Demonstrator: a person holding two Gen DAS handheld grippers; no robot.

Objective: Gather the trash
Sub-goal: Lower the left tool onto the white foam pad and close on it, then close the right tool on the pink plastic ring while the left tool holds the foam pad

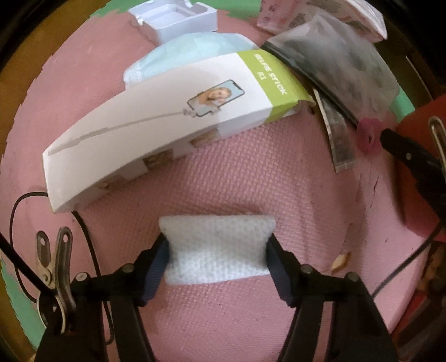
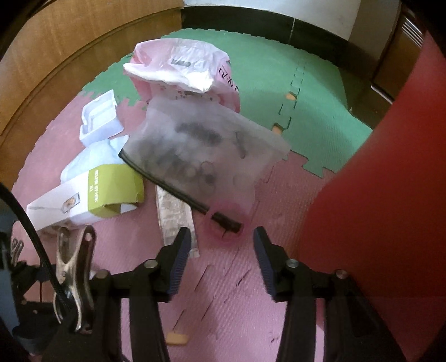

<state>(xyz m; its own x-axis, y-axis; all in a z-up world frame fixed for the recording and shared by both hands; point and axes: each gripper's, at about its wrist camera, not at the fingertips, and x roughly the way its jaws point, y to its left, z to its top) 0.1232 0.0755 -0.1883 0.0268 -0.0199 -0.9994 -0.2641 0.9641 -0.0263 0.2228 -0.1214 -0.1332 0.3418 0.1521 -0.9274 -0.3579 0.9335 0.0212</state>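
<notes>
The landmark here is the long white cardboard selfie-stick box with a lime-green end (image 1: 156, 122), lying on the pink foam floor mat (image 1: 237, 167). On the near side of that box, on bare mat, lies a folded white textured paper towel (image 1: 217, 247), and the left gripper (image 1: 217, 250) points straight down over it with its jaws spread to the towel's full width, one pad at each side edge; the towel bows up a little between them, but whether the pads already press it I cannot tell. Beyond the box's green end lies a frosted translucent zip pouch with a black zipper strip and a pink ring pull (image 2: 200, 156), and the right gripper (image 2: 220, 250) hangs just short of that ring, its jaws apart and holding nothing. Further beyond the box are a pale blue face mask (image 1: 192, 53), a small white plastic tray (image 1: 178, 19) and a pink-and-white plastic bag (image 2: 184, 69). The step in hand looks like picking up the towel while the other hand lines up on the pouch. Next, the left jaws likely need to close firmly and lift; the right must ease forward so the ring sits between its pads.
</notes>
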